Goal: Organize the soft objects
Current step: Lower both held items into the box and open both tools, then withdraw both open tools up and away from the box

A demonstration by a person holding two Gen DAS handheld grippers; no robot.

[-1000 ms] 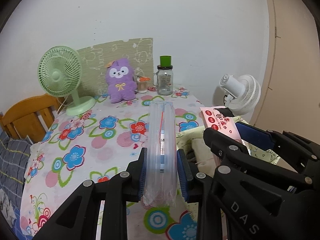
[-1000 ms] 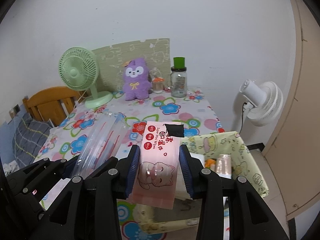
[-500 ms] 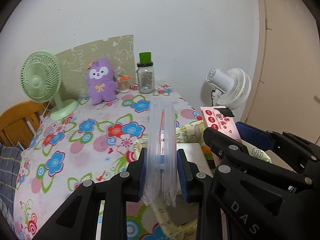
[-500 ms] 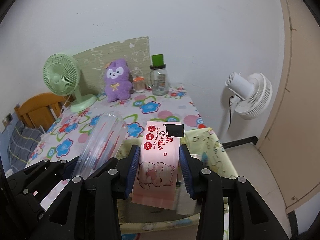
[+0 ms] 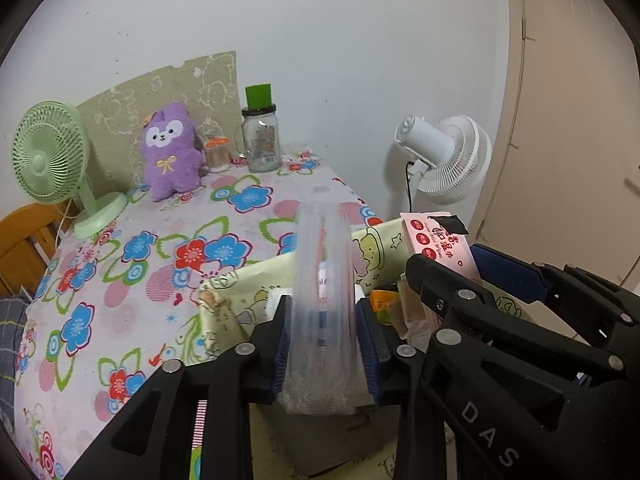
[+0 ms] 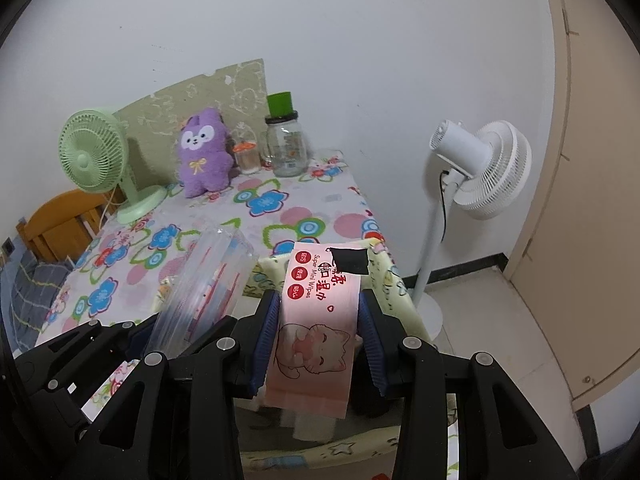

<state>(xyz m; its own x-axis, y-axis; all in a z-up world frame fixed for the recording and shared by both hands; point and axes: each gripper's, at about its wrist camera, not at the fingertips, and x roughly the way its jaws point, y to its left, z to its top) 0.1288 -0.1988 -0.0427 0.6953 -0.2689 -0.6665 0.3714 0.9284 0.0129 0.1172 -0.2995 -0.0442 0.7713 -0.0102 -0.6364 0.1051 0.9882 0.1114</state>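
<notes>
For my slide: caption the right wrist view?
Right gripper holds pink wipes pack above yellow fabric bin.

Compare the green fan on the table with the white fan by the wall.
The green fan is pale green and stands on the flowered tablecloth on a short stem with a round base. The white fan is white and stands on the floor on a tall thin pole, beside the table. The green fan shows its front grille to the camera; the white fan shows its motor housing and faces away to the right. Both have round wire-style guards.
</notes>
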